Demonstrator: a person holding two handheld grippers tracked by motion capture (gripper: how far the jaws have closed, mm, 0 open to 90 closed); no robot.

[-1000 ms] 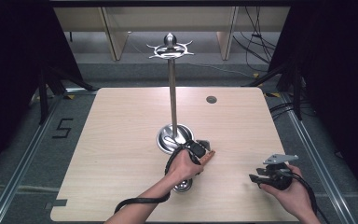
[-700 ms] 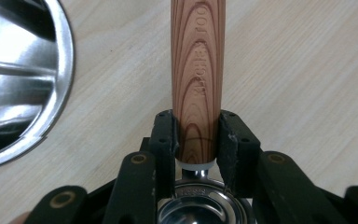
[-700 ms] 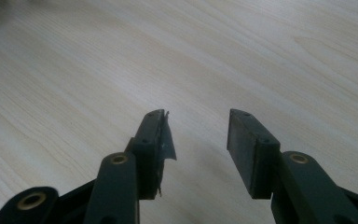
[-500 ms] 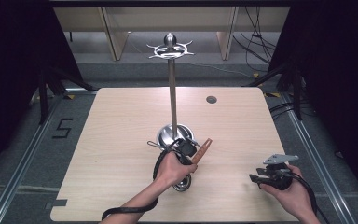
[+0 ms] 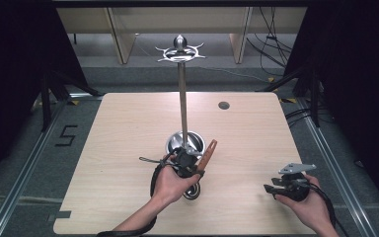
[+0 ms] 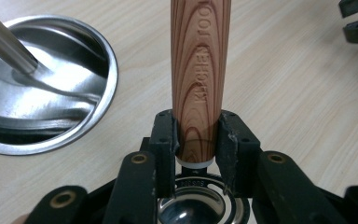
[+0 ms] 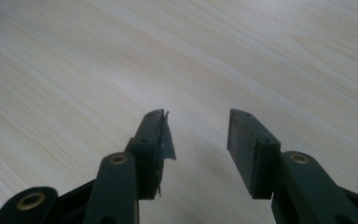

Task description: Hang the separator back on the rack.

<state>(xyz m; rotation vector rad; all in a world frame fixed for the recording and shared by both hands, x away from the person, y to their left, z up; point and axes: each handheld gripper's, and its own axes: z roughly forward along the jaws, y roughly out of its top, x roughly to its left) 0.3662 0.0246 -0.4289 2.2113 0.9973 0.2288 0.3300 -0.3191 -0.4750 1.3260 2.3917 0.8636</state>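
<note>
Left gripper (image 6: 196,140) is clamped on a wooden handle (image 6: 200,70); both jaws press the handle's lower end from either side; handle runs straight up to the top edge of the left gripper view, grain visible, lettering "KITCHEN TOO" stamped along it; a white ring and a shiny metal part sit just below the handle between the jaw arms; what kind of utensil it is cannot be told. In the high view the left gripper (image 5: 186,162) sits lower centre, held by the left hand (image 5: 170,185); the handle (image 5: 208,154) sticks out up and to the right, tilted; a shiny metal end shows just below the hand.

Round metal base (image 6: 42,84) lies upper left in the left gripper view, just beside the handle, apart from it; a thin metal pole (image 5: 182,106) rises from that base (image 5: 195,140) at centre frame to a pronged hook top (image 5: 179,51) near the top.

Right gripper (image 7: 198,144) hangs with jaws apart, nothing between them; bare wooden table (image 7: 121,60) beneath; in the high view it (image 5: 270,189) is at lower right in the right hand (image 5: 310,207), well apart from the left gripper; grey plate on top.

Dark round hole (image 5: 223,105) in the table (image 5: 103,148), upper right of the tabletop.
</note>
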